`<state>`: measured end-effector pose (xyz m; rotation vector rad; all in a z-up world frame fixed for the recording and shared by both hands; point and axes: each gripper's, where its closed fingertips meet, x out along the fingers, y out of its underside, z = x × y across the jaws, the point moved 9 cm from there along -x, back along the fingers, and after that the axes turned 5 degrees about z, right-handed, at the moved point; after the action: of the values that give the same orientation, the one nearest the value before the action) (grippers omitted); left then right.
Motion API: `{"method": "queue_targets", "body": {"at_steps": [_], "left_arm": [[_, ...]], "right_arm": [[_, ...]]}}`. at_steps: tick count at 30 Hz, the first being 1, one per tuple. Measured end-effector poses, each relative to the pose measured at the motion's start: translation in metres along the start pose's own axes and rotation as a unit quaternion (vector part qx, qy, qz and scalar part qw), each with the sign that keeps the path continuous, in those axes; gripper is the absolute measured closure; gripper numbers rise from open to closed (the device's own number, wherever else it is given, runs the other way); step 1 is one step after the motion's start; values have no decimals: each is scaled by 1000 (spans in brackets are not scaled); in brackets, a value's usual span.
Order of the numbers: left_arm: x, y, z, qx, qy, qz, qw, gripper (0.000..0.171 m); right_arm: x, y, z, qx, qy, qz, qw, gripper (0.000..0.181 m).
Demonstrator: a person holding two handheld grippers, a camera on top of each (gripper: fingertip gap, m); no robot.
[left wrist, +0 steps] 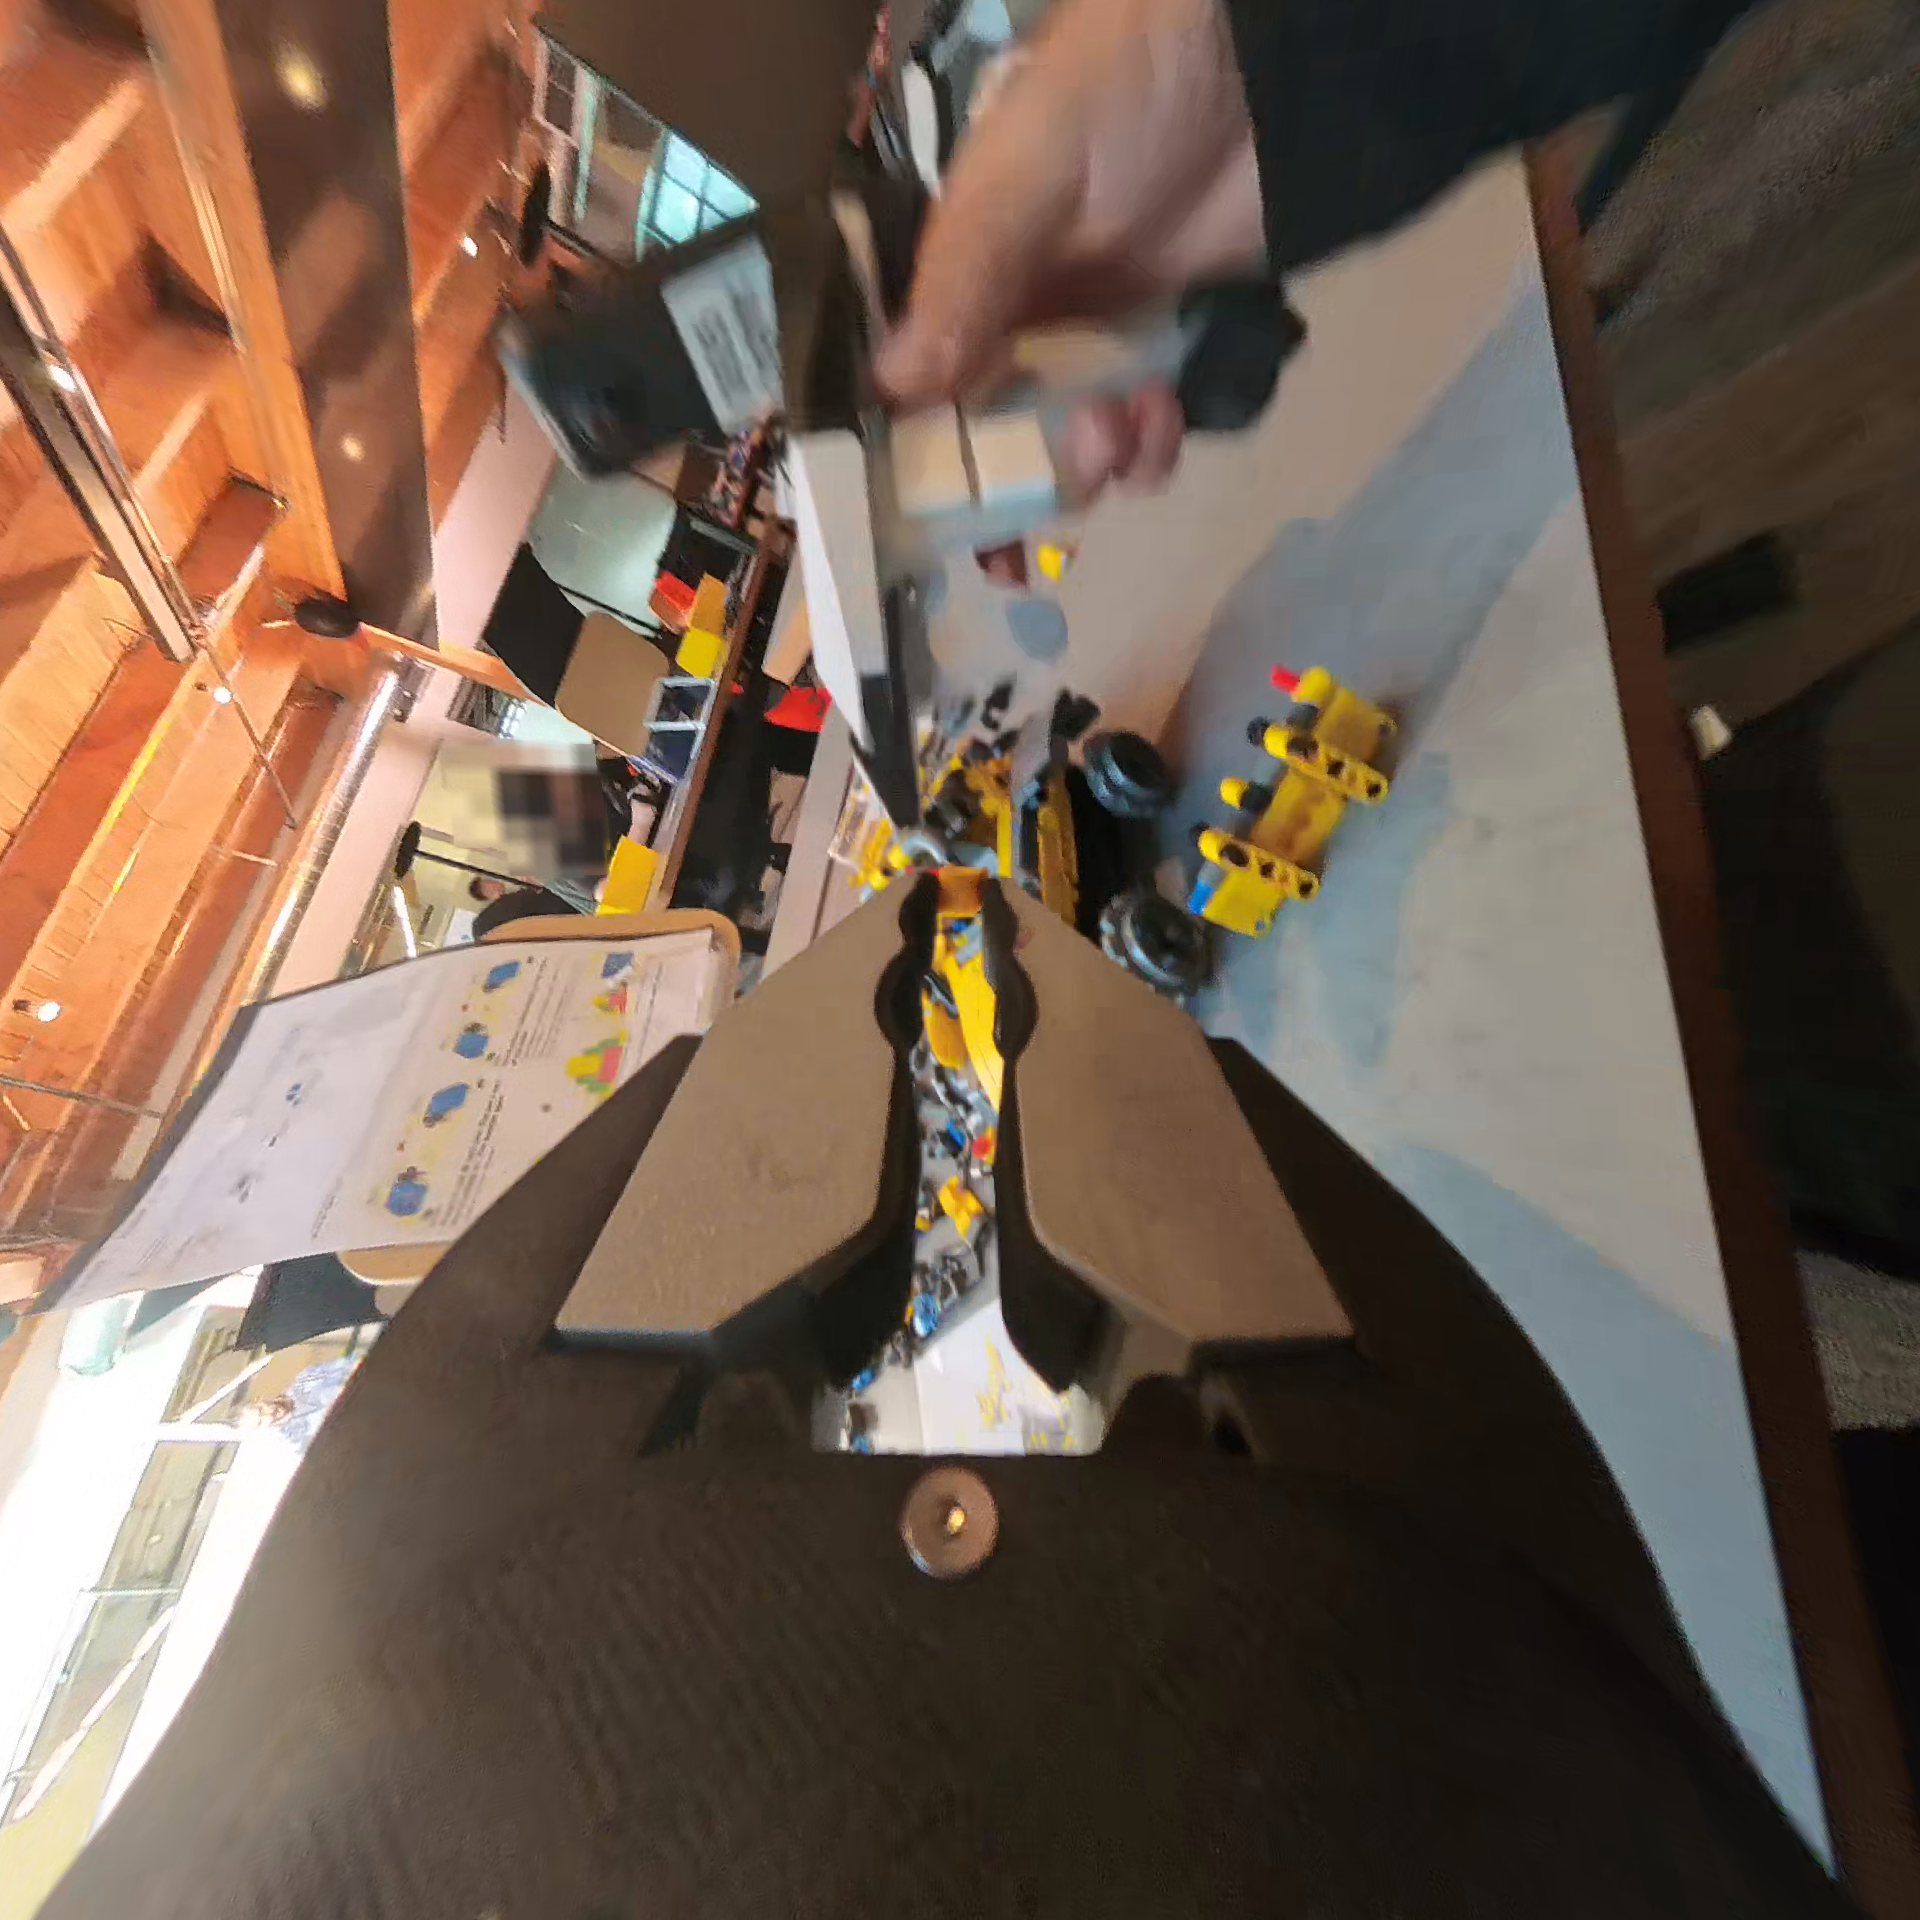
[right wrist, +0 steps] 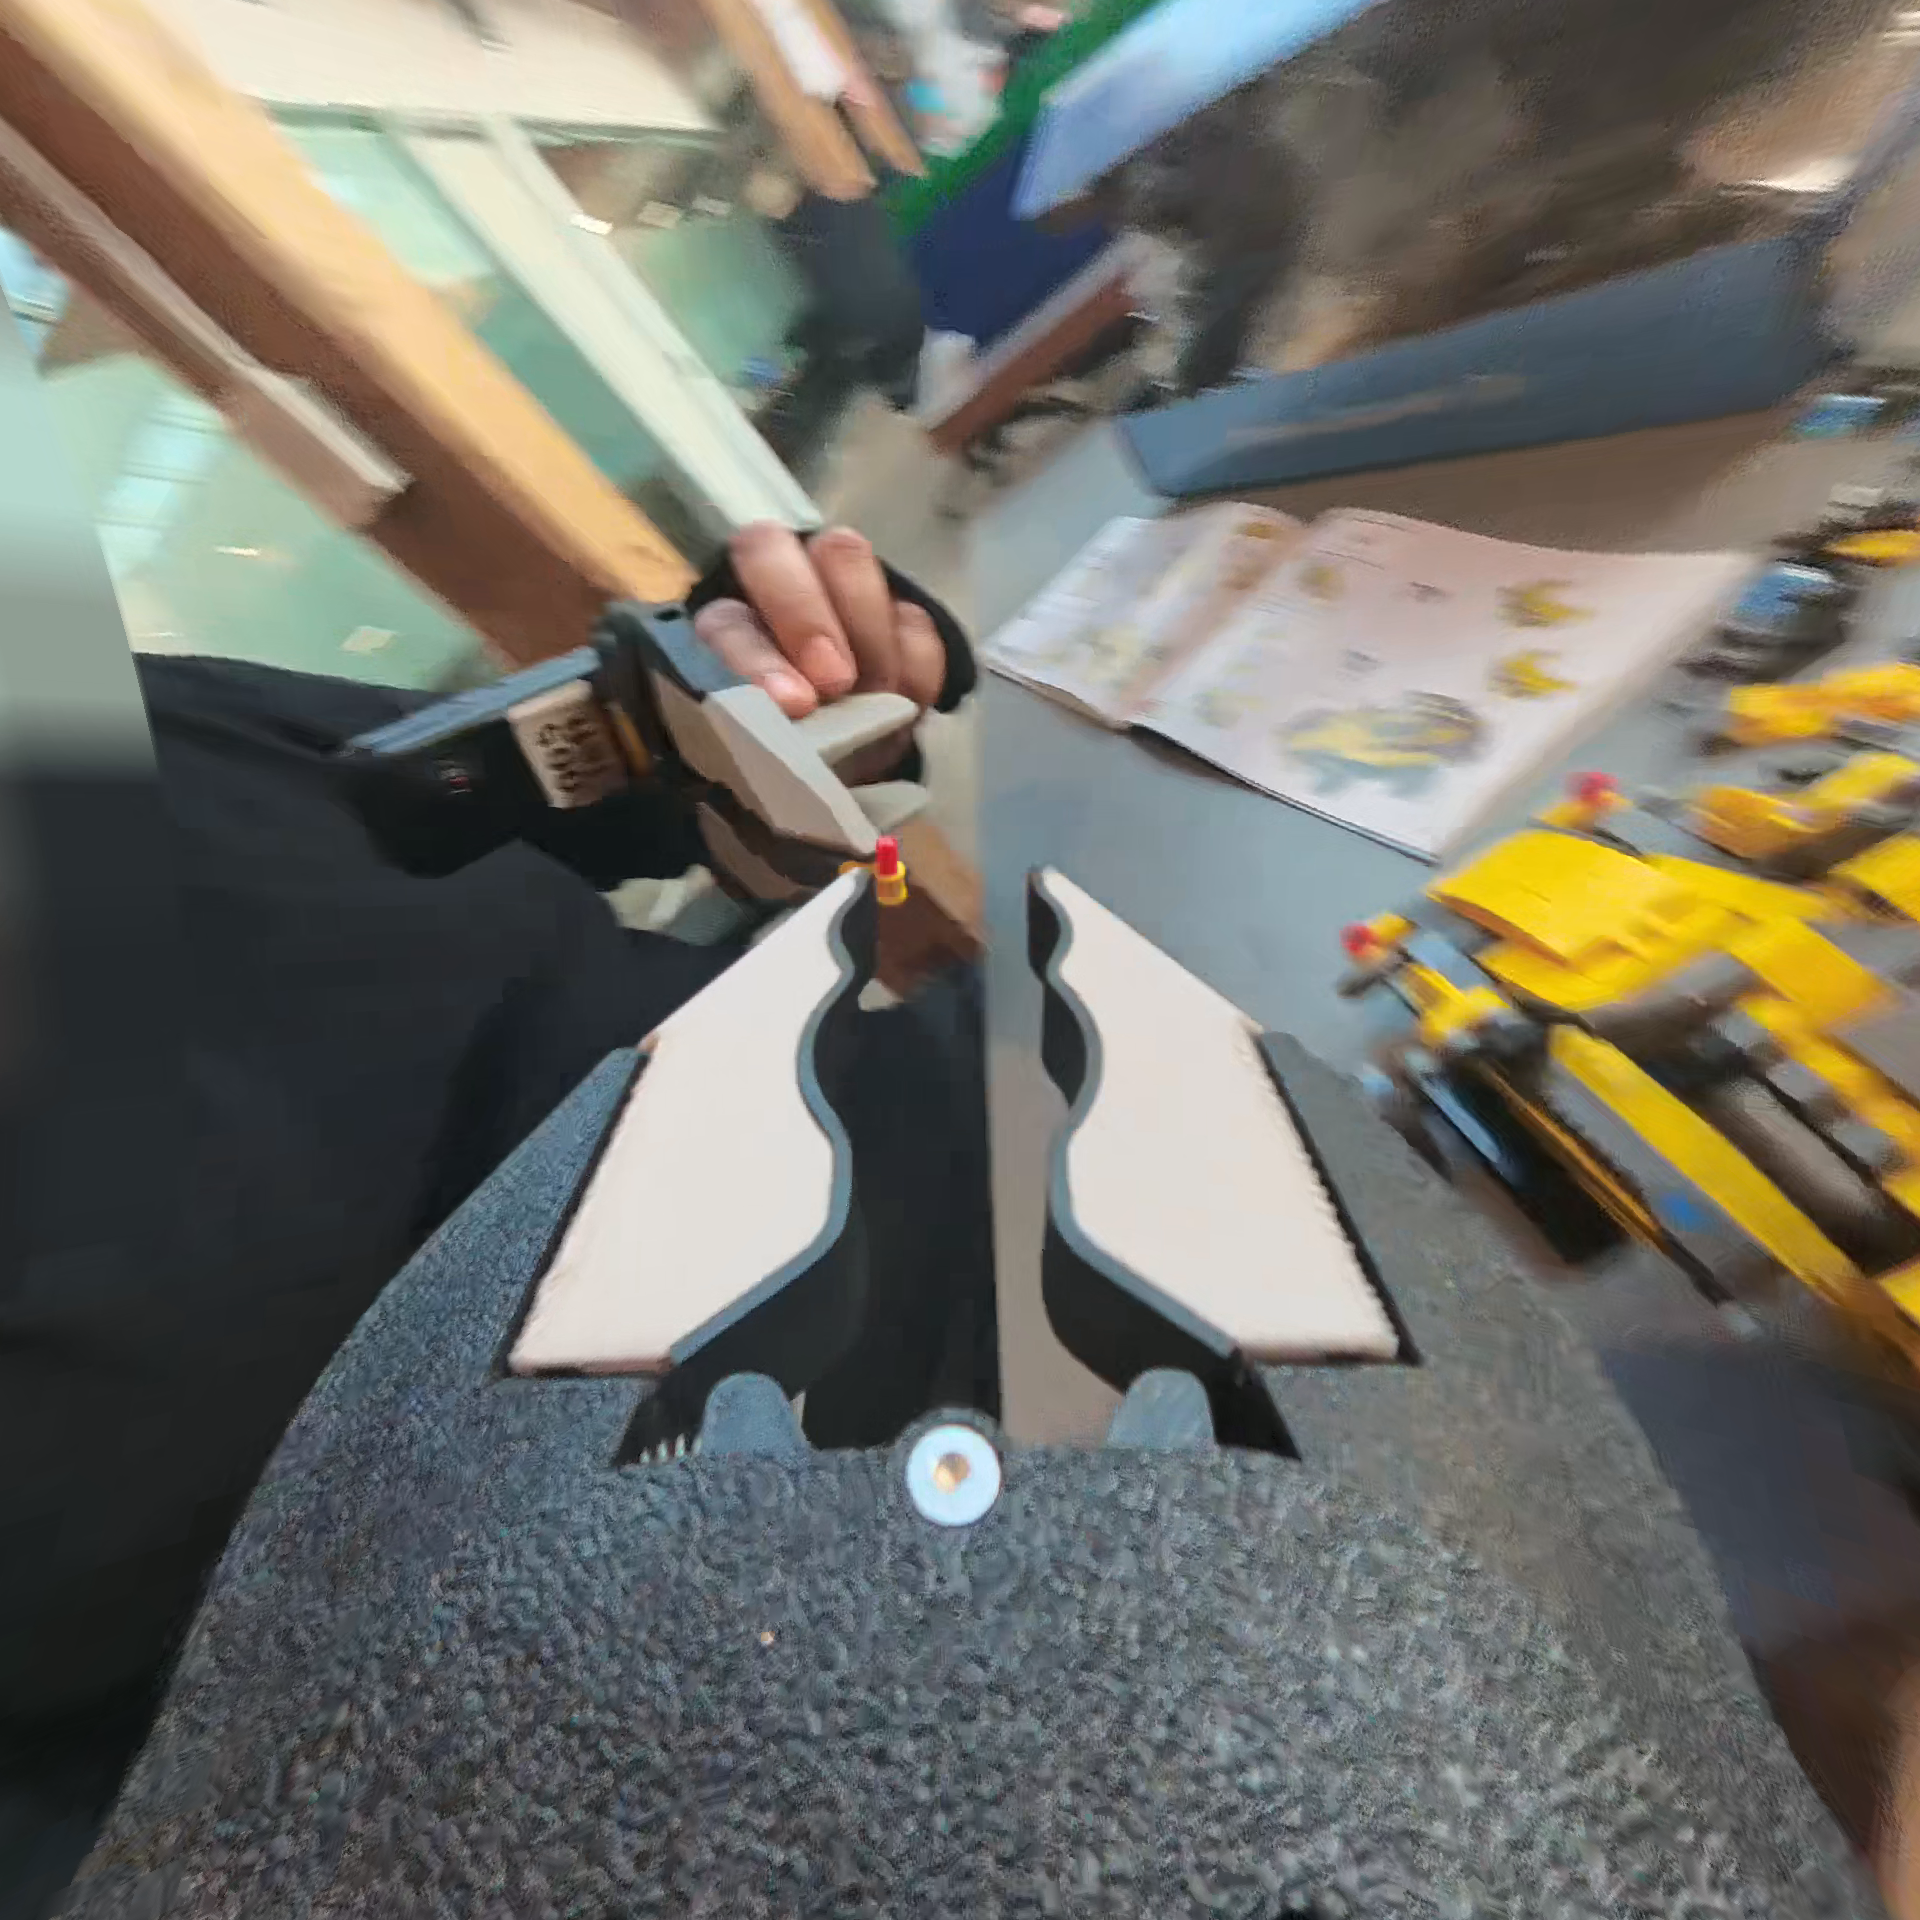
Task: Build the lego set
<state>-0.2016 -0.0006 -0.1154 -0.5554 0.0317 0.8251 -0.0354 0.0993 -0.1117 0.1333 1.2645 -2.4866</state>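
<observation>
Left claw (right wrist: 878,862) pinches a small yellow-and-red peg (right wrist: 888,871); right claw (right wrist: 945,883) hangs spread beside it. So slight a pinch could let the peg drop off the tabletop (right wrist: 1195,862).

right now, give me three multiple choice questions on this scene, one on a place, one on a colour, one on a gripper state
1. Where does the open booklet lie?
A. on the table, beyond the yellow brick vehicle
B. on the floor
C. between the right gripper's fingers

2. What colour is the pin on the small yellow piece at the left gripper's tips?
A. green
B. red
C. white

3. How is the right gripper?
A. shut on a wheel
B. shut on the booklet
C. open, nothing between its fingers

Answers: 1 A, its pages rest flat on the grey top behind the vehicle; 2 B, the pin shows red in the right wrist view; 3 C, a clear gap separates its fingers.
</observation>
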Motion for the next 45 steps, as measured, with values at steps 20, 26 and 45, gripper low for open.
{"method": "queue_targets", "body": {"at_steps": [20, 26, 45], "left_arm": [[42, 60, -47, 64, -29, 61, 996, 167], [42, 59, -49, 71, -32, 56, 995, 167], [13, 80, -47, 56, -48, 101, 992, 167]], "right_arm": [[20, 58, 6, -57, 363, 252, 895, 158], [22, 59, 0, -66, 355, 269, 893, 173], [81, 41, -3, -132, 243, 288, 917, 172]]}}
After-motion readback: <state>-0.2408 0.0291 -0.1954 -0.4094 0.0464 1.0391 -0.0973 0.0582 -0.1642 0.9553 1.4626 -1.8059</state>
